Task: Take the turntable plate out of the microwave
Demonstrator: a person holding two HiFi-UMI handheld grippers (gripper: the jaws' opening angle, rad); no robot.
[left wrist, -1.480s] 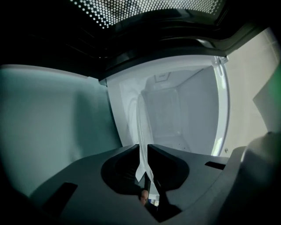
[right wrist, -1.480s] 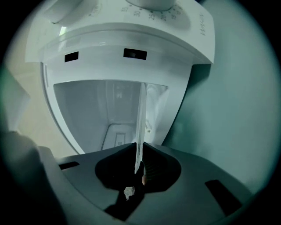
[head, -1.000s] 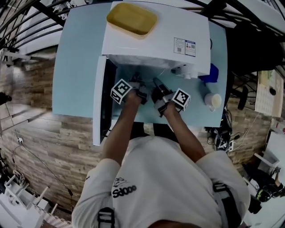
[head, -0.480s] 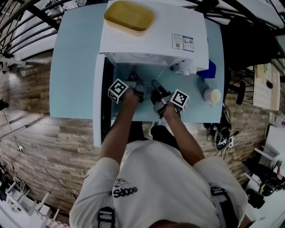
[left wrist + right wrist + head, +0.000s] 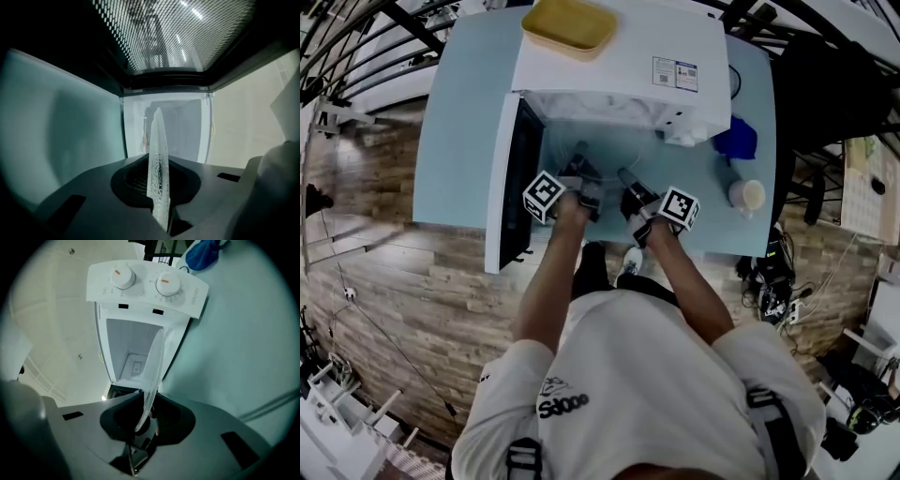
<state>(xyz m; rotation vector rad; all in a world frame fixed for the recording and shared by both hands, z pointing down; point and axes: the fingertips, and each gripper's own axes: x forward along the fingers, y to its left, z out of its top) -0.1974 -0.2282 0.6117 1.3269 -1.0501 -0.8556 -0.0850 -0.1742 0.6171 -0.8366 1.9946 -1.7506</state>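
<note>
Head view: the plate (image 5: 609, 155) hangs just out front of the microwave (image 5: 619, 66), over the table (image 5: 459, 112), with the left gripper (image 5: 580, 161) and right gripper (image 5: 628, 180) on its near rim, though the glass barely shows here. Left gripper view has it edge-on, jaws just closed onto it, with the door (image 5: 173, 33) mesh looming close. Right gripper view shows that rim clamped too, plus the knobs (image 5: 123, 277). With two thin pinches on slick glass, I'd guess an uneven pull lets it slip or clip the door.
</note>
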